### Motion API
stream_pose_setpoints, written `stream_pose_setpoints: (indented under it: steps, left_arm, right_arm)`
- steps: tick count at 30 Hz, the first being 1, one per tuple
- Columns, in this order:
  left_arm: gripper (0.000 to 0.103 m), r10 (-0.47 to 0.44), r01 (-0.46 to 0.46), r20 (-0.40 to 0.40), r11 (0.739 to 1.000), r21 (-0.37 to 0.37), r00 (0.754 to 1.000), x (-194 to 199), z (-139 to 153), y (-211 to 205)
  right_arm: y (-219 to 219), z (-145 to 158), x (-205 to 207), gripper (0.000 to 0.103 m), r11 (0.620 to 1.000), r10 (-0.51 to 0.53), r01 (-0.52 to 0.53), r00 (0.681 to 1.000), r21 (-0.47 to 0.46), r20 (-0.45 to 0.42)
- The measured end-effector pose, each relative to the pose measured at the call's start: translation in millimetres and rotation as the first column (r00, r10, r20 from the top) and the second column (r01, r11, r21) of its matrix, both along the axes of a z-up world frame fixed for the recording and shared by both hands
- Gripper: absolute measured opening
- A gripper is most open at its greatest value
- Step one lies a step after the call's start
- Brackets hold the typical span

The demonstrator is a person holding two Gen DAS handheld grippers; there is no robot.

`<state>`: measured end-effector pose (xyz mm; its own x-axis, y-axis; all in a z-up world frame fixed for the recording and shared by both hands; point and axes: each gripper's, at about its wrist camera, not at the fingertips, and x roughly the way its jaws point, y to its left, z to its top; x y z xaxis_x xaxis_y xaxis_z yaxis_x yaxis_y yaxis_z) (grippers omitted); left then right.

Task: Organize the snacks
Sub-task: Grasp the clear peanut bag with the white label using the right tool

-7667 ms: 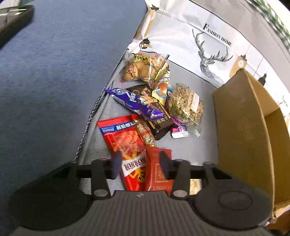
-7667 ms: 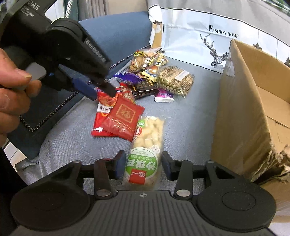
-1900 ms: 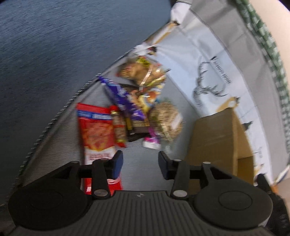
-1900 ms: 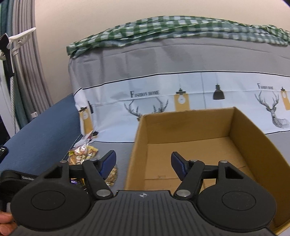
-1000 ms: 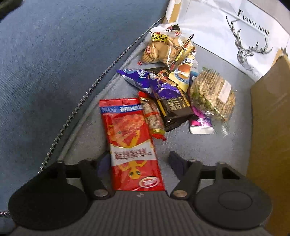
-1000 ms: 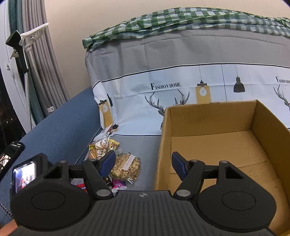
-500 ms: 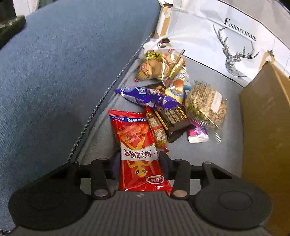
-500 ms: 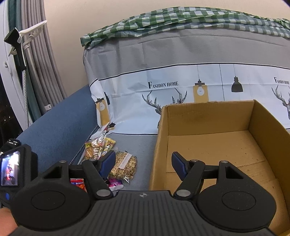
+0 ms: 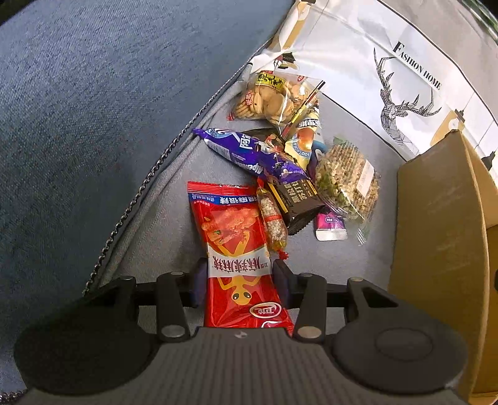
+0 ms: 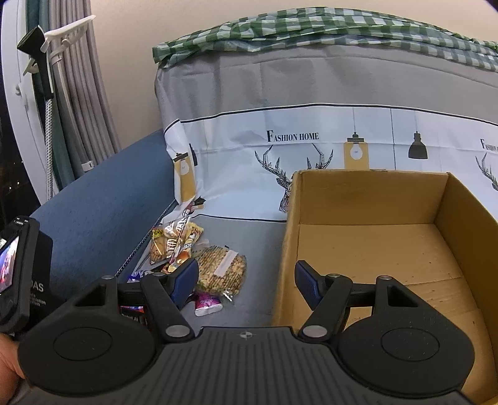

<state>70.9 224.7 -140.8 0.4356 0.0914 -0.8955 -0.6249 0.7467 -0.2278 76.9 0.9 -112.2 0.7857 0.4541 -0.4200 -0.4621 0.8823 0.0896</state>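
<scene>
Left gripper [image 9: 238,277] astride red snack packet [image 9: 238,246]

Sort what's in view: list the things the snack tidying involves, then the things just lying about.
Job:
red snack packet
purple packet
biscuit bag
clear grain bag
cardboard box

Just there:
checked cloth
deer-print cover
curtain

The left wrist view looks steeply down from close above the snack pile [image 9: 280,174] on the grey cover, with the box [image 9: 435,236] at its right edge. The right wrist view faces more level, over the box [image 10: 367,199] toward the sofa back. Both share the pile [image 10: 199,258], the box and the deer-print cloth [image 9: 373,56].
</scene>
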Motion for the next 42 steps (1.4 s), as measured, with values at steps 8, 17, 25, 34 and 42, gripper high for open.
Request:
stream_pose_setpoints:
  steps: [8, 17, 25, 34, 42]
  left_arm:
    - [0.047, 0.036, -0.036, -0.009, 0.996, -0.084, 0.999, -5, -9, 11]
    - [0.046, 0.023, -0.024, -0.009, 0.997, -0.080, 1.000, -3, -11, 10]
    - [0.046, 0.031, -0.031, -0.002, 0.994, -0.101, 1.000, -6, -11, 15]
    - [0.045, 0.015, -0.016, -0.009, 0.997, -0.079, 1.000, -4, -12, 13]
    - [0.045, 0.011, -0.012, -0.017, 0.997, -0.071, 1.000, -2, -12, 13]
  right_arm:
    - [12, 5, -1, 0.070, 0.999, 0.028, -0.029, 1.000, 0.021, 0.012]
    - [71, 0, 43, 0.079, 0.996, 0.078, -0.074, 0.994, 0.058, -0.071]
    - [115, -38, 82, 0.091, 0.996, 0.034, -0.043, 0.993, -0.076, -0.117]
    - [133, -77, 124, 0.097, 0.983, -0.085, 0.047, 0.973, -0.176, -0.217]
    - [135, -95, 144, 0.088, 0.988, -0.091, 0.051, 0.954, -0.144, -0.287]
